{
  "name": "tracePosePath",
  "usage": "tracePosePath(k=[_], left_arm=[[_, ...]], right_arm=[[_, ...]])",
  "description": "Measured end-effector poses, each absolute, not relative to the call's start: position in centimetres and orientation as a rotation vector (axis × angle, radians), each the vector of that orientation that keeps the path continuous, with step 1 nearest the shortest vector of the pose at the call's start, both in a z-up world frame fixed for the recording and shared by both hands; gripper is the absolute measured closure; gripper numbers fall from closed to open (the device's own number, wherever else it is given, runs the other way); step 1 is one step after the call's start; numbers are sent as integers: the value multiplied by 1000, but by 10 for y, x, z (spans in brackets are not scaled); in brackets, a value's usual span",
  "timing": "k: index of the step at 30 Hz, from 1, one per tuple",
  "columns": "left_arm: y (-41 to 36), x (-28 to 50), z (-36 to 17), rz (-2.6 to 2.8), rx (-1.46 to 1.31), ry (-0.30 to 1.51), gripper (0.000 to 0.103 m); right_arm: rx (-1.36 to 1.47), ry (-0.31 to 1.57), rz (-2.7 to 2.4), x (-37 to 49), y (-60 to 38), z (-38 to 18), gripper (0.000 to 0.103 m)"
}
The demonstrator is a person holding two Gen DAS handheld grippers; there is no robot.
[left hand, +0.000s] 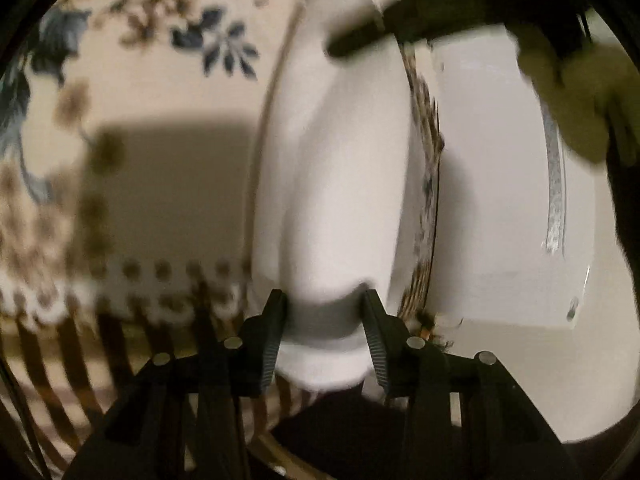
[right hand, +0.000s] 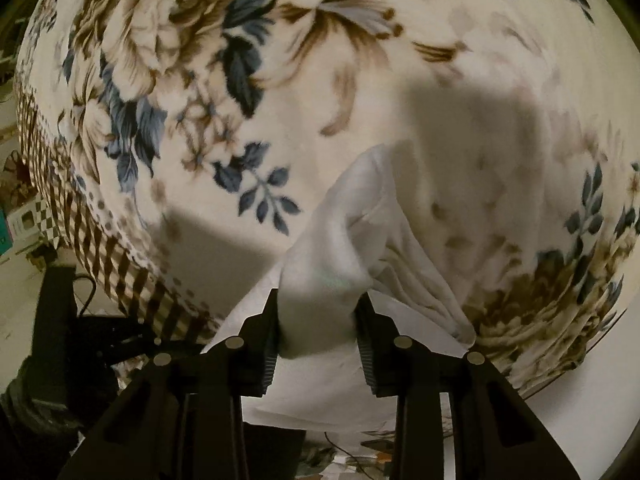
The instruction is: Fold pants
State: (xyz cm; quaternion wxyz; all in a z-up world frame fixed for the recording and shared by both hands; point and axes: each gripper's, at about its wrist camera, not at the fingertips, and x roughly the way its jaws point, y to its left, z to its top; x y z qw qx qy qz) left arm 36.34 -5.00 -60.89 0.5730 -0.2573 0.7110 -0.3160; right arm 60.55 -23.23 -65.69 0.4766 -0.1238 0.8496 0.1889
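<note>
**poster1:** Pants (left hand: 332, 168) are plain white, soft and matte, some fleecy or jersey-type knit, lying as one long rounded band over the floral blanket (left hand: 168, 96). That blanket is plush and cream, with blue leaves, brown roses and a checked brown border.

**poster2:** Yep. The left gripper (left hand: 325, 322) has its black ribbed jaws partly closed, with a bunched end of the white cloth pinched between them, right at the blanket's checked edge. Left-wrist view is pretty blurry though.

**poster1:** Same story on the other side: the right gripper (right hand: 318, 312) is closed down to a narrow gap on a gathered wad of the pants (right hand: 340, 248), and the fabric peaks up above the blanket (right hand: 360, 80) in soft crumpled folds that fan out to the right of the jaws.

**poster2:** In the left view you can also see the other gripper's dark fingers (left hand: 360, 40) touching down on the far end of the white band, with a hand in a pale glove (left hand: 576, 96) behind it.
</note>
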Motion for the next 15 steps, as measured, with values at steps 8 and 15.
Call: tracePosePath(k=[8, 15], left_arm=[[-64, 336, -620, -734, -592, 1773, 71], [-48, 349, -602, -614, -595, 1708, 63]], right_arm=[[-295, 2084, 456, 602, -226, -659, 69], [-301, 2053, 474, 604, -222, -661, 67]])
